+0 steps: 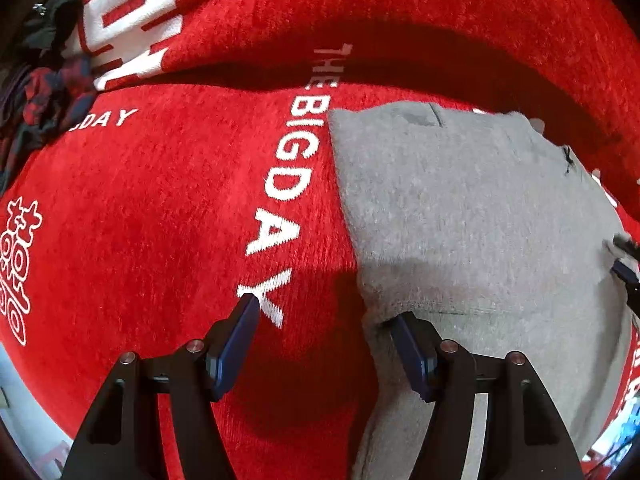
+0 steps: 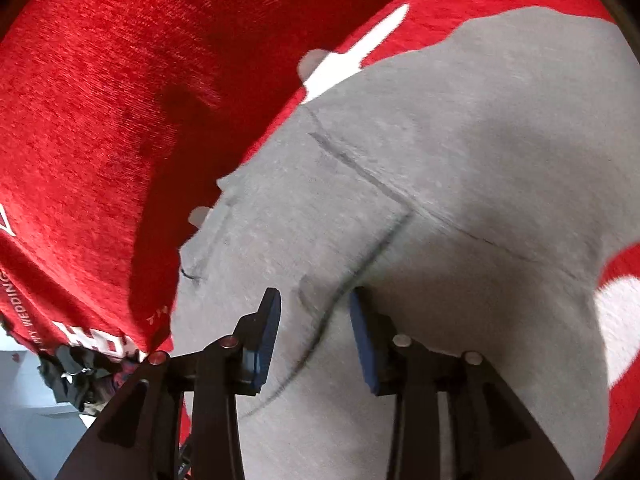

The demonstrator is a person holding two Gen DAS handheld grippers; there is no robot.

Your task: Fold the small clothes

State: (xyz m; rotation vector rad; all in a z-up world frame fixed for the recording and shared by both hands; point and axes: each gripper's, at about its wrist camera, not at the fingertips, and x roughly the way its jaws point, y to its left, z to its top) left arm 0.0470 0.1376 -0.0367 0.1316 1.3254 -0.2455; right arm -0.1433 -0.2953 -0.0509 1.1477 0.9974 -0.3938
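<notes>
A small grey garment (image 1: 460, 208) lies flat on a red blanket (image 1: 160, 208), folded with a straight left edge. My left gripper (image 1: 324, 316) points down at its near left corner and stands open. Its right finger (image 1: 404, 332) rests on the grey edge and its left finger (image 1: 246, 312) is over the red blanket. In the right wrist view, the grey garment (image 2: 460, 140) fills the frame, with dark seam lines across it. My right gripper (image 2: 315, 295) hovers over it with the jaws partly open. A seam runs between the pads, which are not pinching the cloth.
The red blanket (image 2: 100, 80) carries white lettering, "THE BIG DAY" (image 1: 288, 184). A heap of dark and plaid clothes (image 1: 44, 92) lies at its far left edge, seen also as a dark heap (image 2: 76, 372) in the right wrist view. A pale floor (image 2: 28, 400) shows beyond the blanket.
</notes>
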